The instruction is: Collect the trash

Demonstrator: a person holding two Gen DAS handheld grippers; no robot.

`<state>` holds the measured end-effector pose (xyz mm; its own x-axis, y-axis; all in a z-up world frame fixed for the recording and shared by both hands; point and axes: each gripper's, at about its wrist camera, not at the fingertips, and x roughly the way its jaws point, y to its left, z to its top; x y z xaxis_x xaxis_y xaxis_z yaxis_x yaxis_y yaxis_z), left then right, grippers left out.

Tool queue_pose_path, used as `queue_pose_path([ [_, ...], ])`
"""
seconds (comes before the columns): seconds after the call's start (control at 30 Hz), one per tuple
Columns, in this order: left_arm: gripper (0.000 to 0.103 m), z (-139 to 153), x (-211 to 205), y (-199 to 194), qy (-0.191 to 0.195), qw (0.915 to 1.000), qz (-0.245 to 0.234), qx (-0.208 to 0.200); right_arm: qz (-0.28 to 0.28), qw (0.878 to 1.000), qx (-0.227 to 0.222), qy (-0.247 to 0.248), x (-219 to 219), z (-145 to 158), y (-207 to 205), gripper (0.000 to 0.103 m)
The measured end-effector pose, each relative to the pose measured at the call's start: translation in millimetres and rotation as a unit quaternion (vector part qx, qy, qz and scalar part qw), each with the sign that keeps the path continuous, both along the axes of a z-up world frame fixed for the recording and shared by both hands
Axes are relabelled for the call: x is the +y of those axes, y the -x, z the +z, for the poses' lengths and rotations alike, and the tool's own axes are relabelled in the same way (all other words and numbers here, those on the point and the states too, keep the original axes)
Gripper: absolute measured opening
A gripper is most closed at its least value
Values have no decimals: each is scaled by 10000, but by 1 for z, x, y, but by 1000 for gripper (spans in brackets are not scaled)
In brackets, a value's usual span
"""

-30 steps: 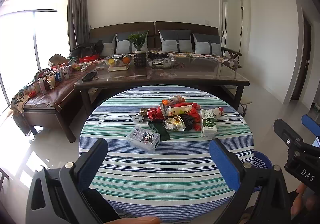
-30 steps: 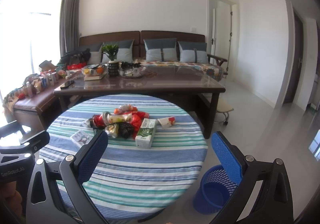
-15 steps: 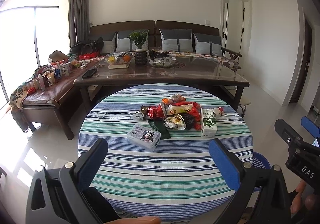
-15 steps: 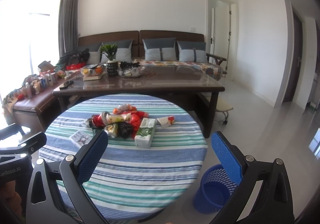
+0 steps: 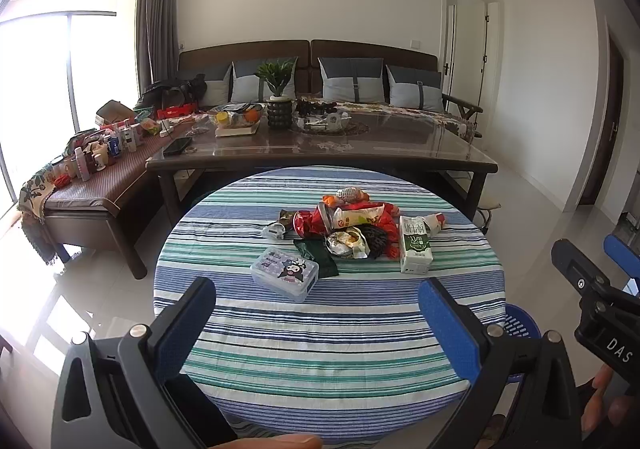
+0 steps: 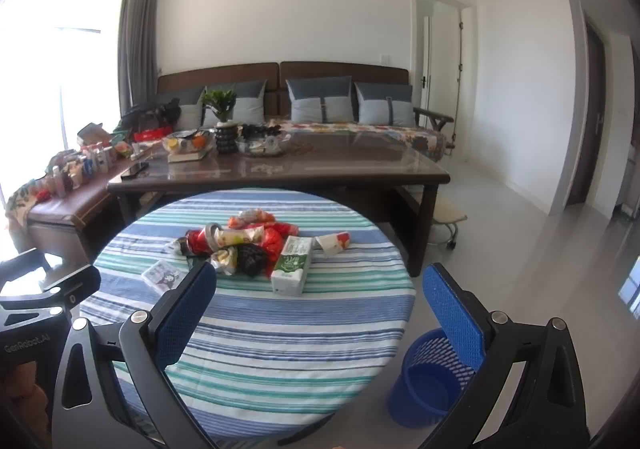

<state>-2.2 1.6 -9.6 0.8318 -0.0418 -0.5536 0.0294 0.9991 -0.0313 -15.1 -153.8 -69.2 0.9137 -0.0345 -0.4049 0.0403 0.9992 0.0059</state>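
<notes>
A pile of trash (image 5: 344,225) lies mid-table on the round striped tablecloth (image 5: 328,333): red wrappers, a foil bag, a dark crumpled wrapper. A green and white milk carton (image 5: 415,245) lies at its right, a small cup (image 5: 434,220) behind it, a clear lidded box (image 5: 285,272) at the front left. The same pile (image 6: 240,245), carton (image 6: 292,265) and box (image 6: 164,276) show in the right wrist view. My left gripper (image 5: 316,313) is open and empty over the near table edge. My right gripper (image 6: 320,301) is open and empty. A blue basket bin (image 6: 430,381) stands on the floor at the table's right.
A dark glass-topped coffee table (image 5: 320,149) with a potted plant (image 5: 278,89) and bowls stands behind the round table. A sofa with grey cushions (image 5: 352,79) lines the back wall. A bench (image 5: 80,185) with bottles is on the left. A stool (image 6: 446,219) stands right.
Both views have shifted slightly; the table sits a little higher and closer in the left wrist view. Both grippers stay open and empty. Nothing on the table has moved.
</notes>
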Motion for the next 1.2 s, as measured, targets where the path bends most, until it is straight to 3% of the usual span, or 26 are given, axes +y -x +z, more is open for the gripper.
queue_pose_path([
  [1.2,103,-5,-5,-3,-24,9999,6,97,-53,10000,36,-67,-4,-5,-2,103],
])
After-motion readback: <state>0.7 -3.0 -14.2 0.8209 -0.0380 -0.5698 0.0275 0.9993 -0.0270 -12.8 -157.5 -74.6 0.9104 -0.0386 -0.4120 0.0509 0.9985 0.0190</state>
